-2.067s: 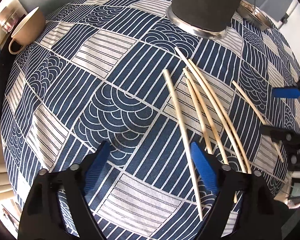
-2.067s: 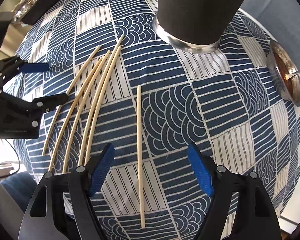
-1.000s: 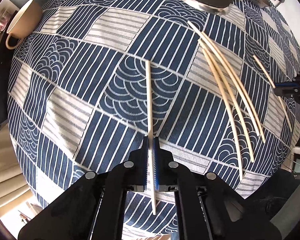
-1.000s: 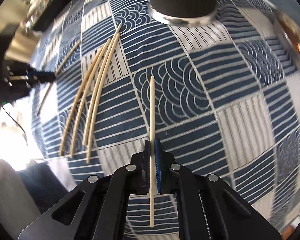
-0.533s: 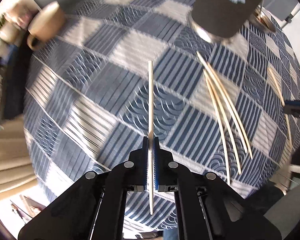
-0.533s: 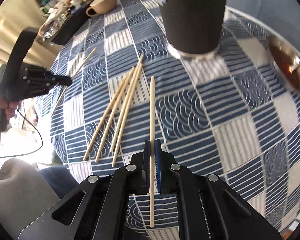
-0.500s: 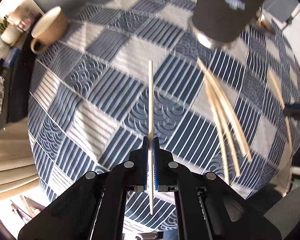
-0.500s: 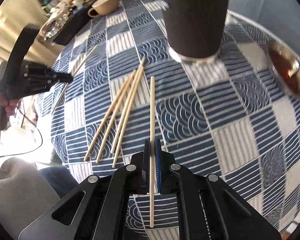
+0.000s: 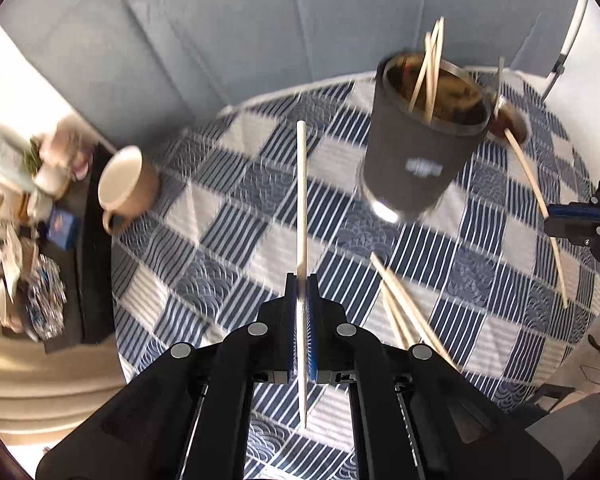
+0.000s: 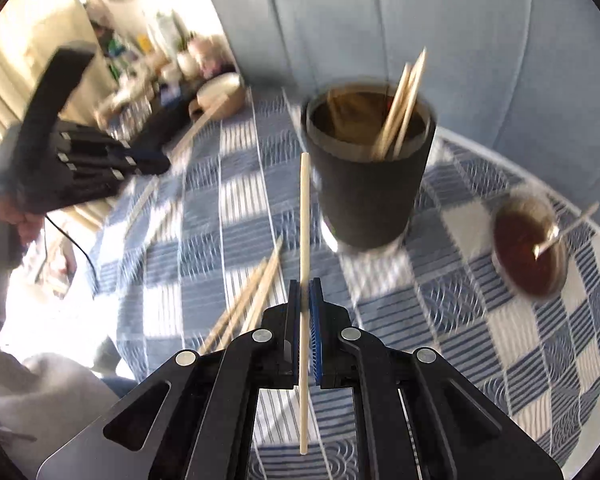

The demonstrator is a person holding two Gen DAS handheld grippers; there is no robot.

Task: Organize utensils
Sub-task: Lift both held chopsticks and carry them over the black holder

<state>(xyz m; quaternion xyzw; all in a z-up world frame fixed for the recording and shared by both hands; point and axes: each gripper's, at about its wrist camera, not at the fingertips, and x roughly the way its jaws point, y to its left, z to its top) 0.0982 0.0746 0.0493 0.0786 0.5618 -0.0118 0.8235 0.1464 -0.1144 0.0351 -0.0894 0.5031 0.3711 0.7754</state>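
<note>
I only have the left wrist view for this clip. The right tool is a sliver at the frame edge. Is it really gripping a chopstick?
Observer: Yes. In the right wrist view, the right tool is shut on a chopstick, with both ends sticking out past the pads.
Reviewer: What is half hidden behind the black cup?
Observer: A small metal bowl of dark brown liquid with a spoon in it, standing apart from the cup.
Reviewer: Is any of the person visible?
Observer: Yes, a hand wrapped round the handle of the left tool, at the left edge of the right wrist view.
</note>
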